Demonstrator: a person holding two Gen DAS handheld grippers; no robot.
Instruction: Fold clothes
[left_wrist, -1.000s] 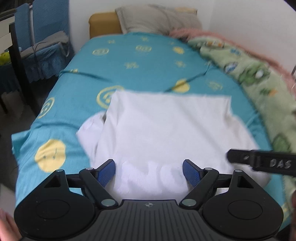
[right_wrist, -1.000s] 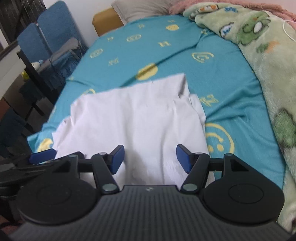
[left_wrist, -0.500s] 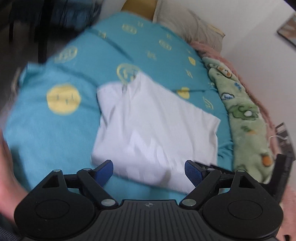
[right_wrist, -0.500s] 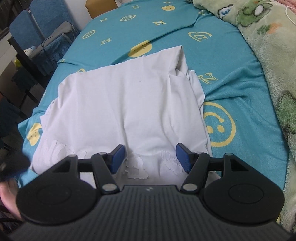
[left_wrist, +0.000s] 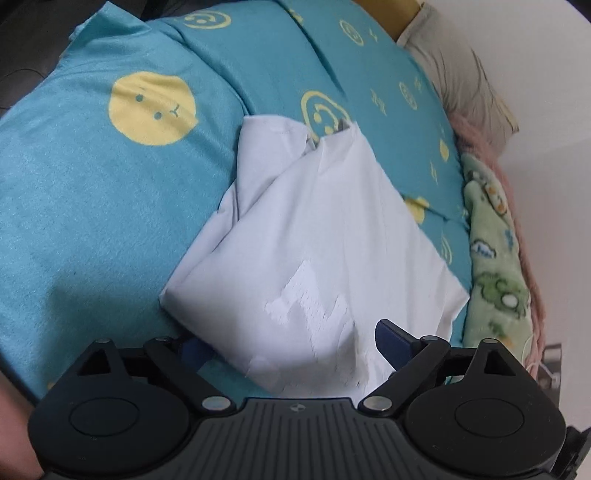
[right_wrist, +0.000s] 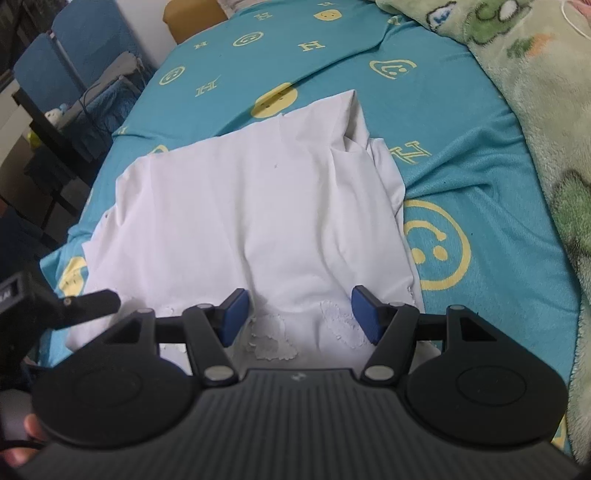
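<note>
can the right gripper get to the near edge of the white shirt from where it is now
Probably yes. The right gripper is open right over the near edge of the white shirt, with nothing between them; the left gripper sits off to the side.

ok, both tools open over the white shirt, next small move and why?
Probably close the left tool on the white shirt's near edge: its jaws are open and straddle that edge, one finger tucked under it. The right tool hovers open.

Home bedroom: bed (right_wrist: 461, 155), pillow (left_wrist: 458, 74).
</note>
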